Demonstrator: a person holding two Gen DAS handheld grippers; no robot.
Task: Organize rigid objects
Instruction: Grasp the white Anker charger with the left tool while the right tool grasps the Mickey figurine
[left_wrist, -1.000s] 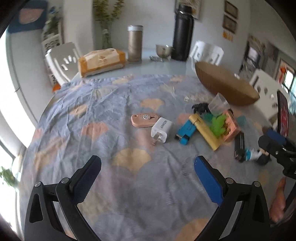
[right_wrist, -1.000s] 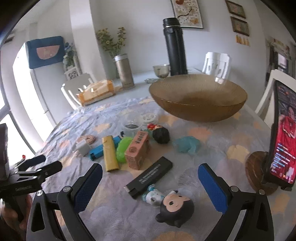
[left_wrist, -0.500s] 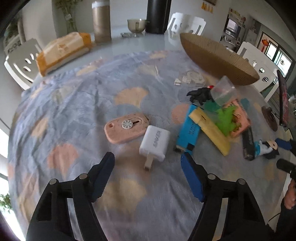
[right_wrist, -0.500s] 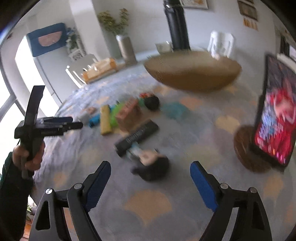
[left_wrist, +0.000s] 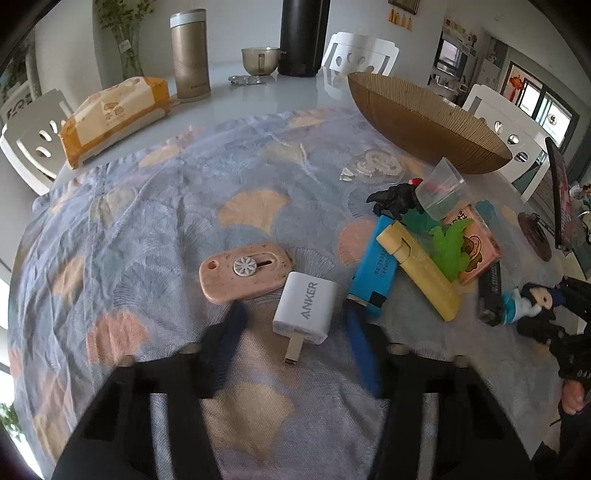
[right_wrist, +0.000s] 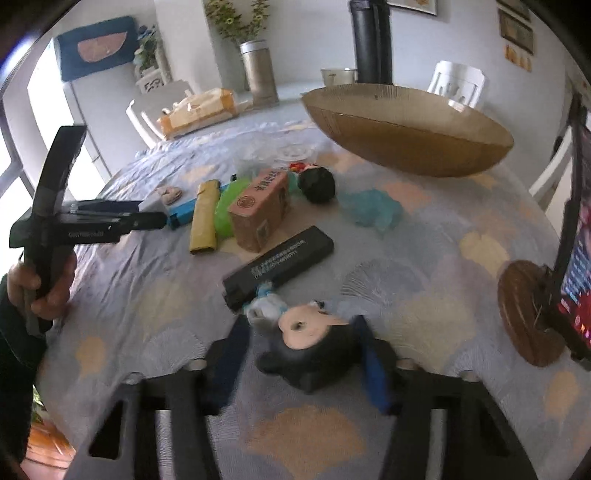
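One patterned tablecloth (left_wrist: 155, 206) covers the table, white chairs (left_wrist: 33, 136) around.

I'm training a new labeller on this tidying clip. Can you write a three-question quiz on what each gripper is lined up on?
1. True or false: the white charger lies between the fingers of the left gripper.
2. Which thing sits between the fingers of the right gripper? A) black bar B) doll C) yellow lighter
3. Fill in: the big brown ____ at the back of the table has nothing visible inside.

Key:
1. True; both jaws have just been closing, and no pad visibly presses on it yet.
2. B, the dark-haired doll.
3. bowl
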